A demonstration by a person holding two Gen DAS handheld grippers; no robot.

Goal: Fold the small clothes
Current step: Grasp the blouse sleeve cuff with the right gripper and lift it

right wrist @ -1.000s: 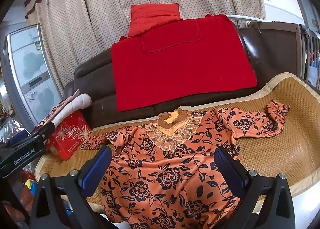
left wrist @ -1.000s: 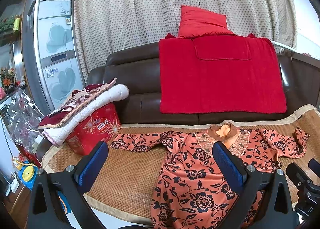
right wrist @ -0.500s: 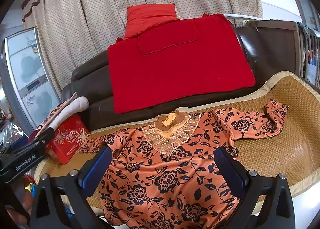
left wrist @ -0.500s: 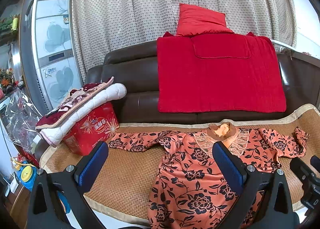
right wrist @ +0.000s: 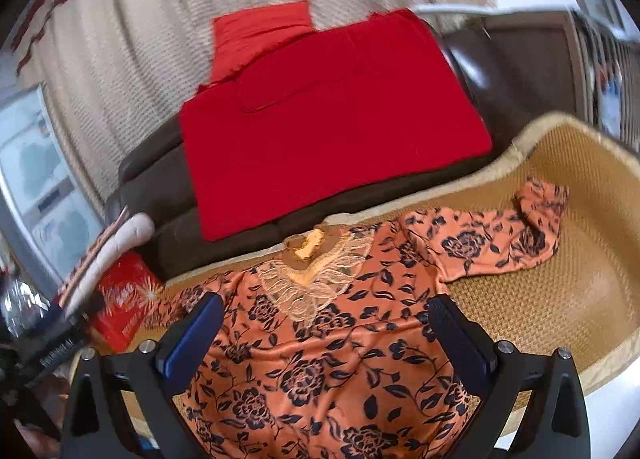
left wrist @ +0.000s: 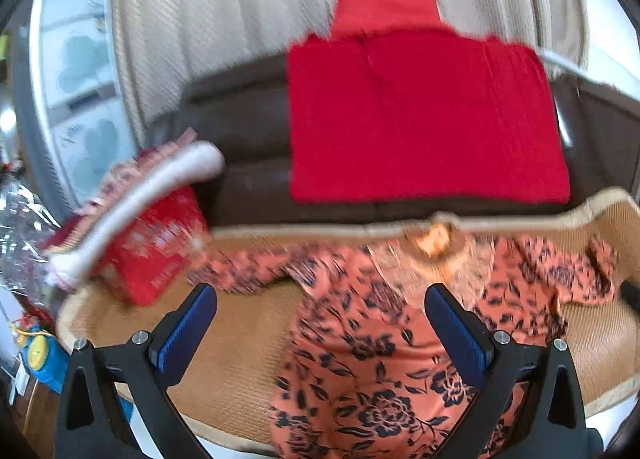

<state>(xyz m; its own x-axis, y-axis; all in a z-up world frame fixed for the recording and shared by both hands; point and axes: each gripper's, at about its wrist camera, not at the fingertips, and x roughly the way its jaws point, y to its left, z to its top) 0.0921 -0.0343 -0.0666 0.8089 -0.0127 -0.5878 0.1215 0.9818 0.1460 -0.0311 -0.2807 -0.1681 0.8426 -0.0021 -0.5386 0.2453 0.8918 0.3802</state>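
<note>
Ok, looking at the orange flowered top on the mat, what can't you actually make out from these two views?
- Hem of the flowered top: cut off by the bottom edge in both views, and partly behind the open right gripper.
- Print on the red box: left wrist view is motion-blurred, unreadable.
- Left sleeve: smeared by blur in the left view; in the right view, partly behind a finger.
- Left gripper: open, not touching the cloth.

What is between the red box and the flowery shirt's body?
The shirt's own long sleeve stretches toward the red box, lying on woven mat; left wrist view shows it.
</note>
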